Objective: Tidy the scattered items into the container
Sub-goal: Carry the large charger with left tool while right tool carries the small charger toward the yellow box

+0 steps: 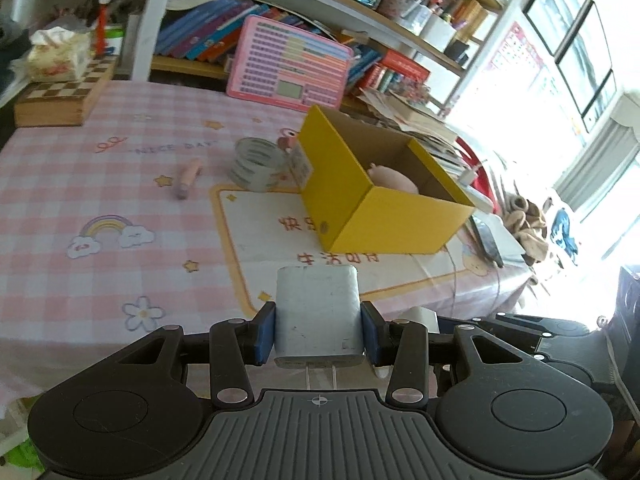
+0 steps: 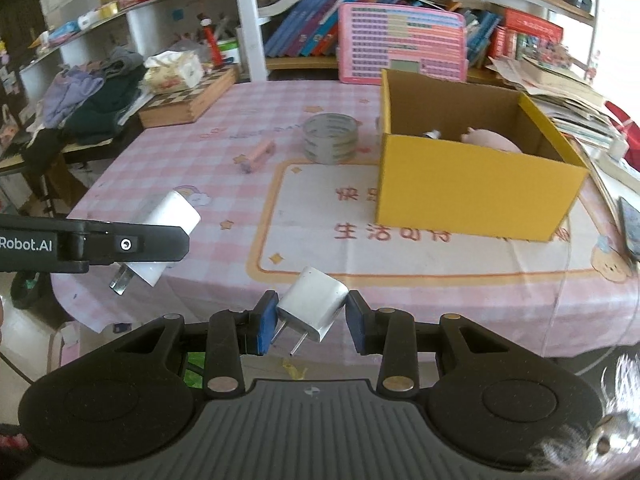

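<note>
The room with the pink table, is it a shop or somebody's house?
Probably somebody's house, maybe a child's study room. There are shelves crammed with books, a pink checked tablecloth with rainbows and stars, a tissue box and a pile of clothes.

Two white plug chargers show: a larger charger (image 1: 318,312) between the left gripper's (image 1: 318,330) pads, and a smaller charger (image 2: 314,304) between the right gripper's (image 2: 312,320) pads. Ahead of both grippers stands one yellow box (image 2: 472,196), with one pink plush toy (image 2: 492,140) inside. Ahead and to the left of the grippers lie one stack of tape rolls (image 2: 330,136) and one pink tube (image 2: 258,154).
</note>
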`<state>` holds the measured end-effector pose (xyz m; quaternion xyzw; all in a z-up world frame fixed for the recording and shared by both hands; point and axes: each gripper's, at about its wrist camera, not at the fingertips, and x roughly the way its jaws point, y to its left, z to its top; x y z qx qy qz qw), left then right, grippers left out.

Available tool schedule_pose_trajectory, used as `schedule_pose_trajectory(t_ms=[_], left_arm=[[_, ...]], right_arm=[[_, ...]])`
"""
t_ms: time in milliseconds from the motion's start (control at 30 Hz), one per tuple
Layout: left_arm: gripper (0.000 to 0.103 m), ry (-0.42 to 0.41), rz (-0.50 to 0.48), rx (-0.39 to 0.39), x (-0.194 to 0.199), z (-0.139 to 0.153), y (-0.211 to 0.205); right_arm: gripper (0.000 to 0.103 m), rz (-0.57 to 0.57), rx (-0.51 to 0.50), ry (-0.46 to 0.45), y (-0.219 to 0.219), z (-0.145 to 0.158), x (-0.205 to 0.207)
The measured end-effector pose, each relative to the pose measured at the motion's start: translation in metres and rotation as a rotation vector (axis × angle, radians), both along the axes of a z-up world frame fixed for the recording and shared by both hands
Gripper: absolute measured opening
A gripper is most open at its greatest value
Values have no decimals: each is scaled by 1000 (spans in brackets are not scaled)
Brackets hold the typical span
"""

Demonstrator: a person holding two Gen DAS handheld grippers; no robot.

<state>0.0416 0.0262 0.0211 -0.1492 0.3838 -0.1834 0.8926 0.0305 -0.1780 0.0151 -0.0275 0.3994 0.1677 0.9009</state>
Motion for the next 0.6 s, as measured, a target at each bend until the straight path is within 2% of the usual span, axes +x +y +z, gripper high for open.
schedule_pose_trajectory(t_ms=[600], left_arm=[[42,2,-127,5,19,1,-53]], right_arm=[[35,-111,-3,7,-51,0,-3]])
